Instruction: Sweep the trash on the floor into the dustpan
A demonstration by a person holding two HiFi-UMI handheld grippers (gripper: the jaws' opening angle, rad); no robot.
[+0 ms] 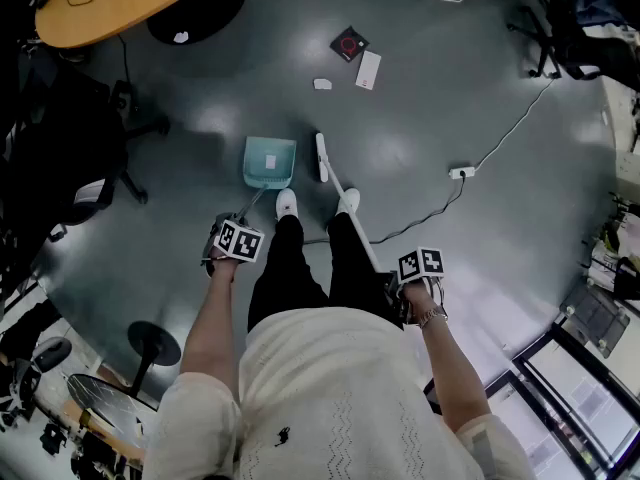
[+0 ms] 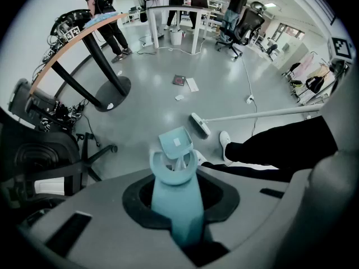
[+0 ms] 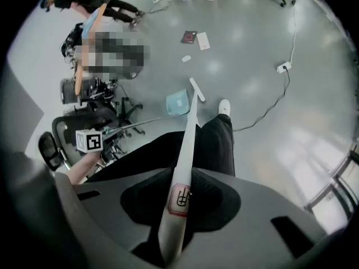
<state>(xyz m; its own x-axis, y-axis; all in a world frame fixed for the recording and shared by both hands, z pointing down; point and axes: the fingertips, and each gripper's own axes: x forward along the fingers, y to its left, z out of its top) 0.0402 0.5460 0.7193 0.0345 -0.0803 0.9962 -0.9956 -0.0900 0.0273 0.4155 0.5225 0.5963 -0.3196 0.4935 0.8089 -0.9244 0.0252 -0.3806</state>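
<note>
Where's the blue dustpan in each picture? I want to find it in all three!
Head view: the dustpan is just up and left of centre.
Left gripper view: the dustpan is in the middle, its handle held in the left claw.
Right gripper view: the dustpan is small, just above centre.
Shared landmark: the broom, whose head lies just right of it everywhere.

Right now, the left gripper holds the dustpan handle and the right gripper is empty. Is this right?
Not quite. The left gripper does hold the dustpan handle, but the right gripper view shows the right gripper shut on the white broom handle.
</note>
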